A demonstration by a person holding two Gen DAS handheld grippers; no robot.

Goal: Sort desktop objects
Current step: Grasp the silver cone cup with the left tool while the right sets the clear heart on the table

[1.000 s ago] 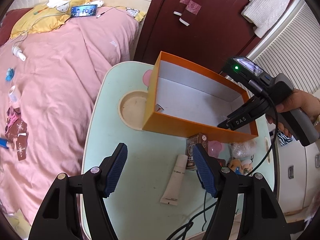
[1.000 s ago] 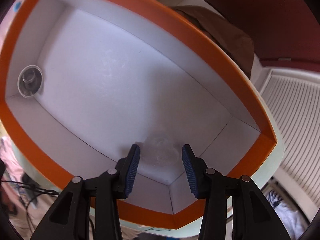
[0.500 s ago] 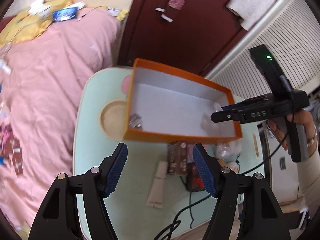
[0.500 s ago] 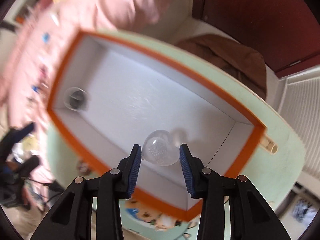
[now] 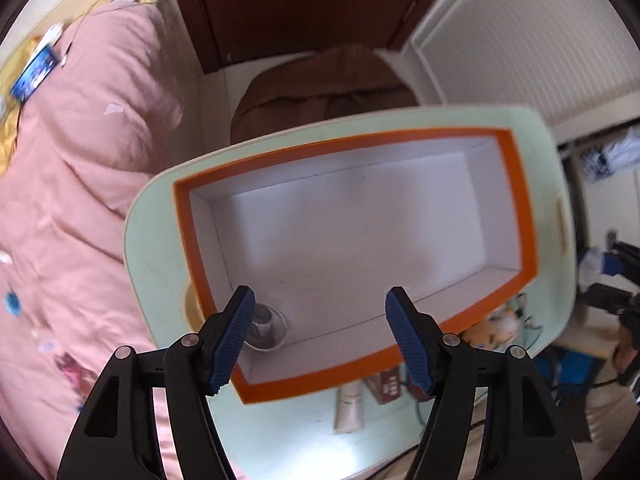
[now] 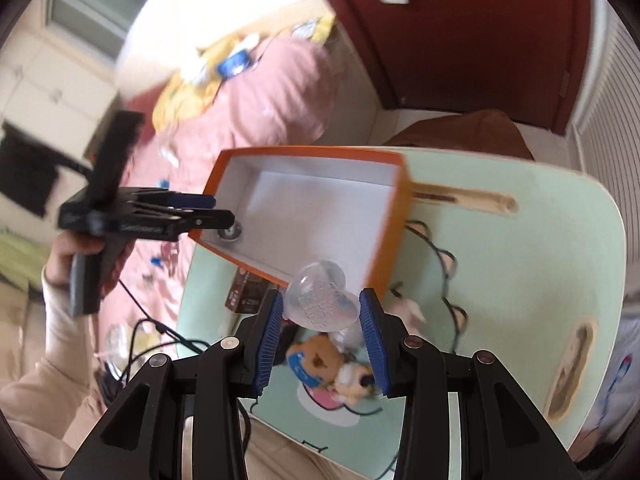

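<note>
Holding a clear heart-shaped plastic piece (image 6: 320,300) between its blue pads, the right gripper (image 6: 321,330) sits lower centre of the right wrist view, above the mint-green worktop (image 6: 520,248). Pads touch the piece on both sides. Beneath it on the worktop lie a plush toy (image 6: 320,364) and a black cable (image 6: 444,264); a brown box (image 6: 248,292) lies just left of the gripper.

Orange box (image 6: 316,208) with white inside sits mid-frame on the worktop; a small round clear item (image 6: 230,232) rests in its near left corner. Left gripper (image 6: 200,212), held by a hand (image 6: 80,256) at frame left, reaches over that corner.

Left wrist view: left gripper (image 5: 320,344) spread wide, nothing between the pads, hovering above the orange box (image 5: 516,200), which fills frame centre. Same round clear item (image 5: 266,326) shows in the lower left corner of the box, just beside the left pad. White tube (image 5: 350,408) and brown box (image 5: 386,386) lie on the worktop (image 5: 156,248) below the box's near edge. Pink bed (image 5: 80,160) fills frame left.
</note>
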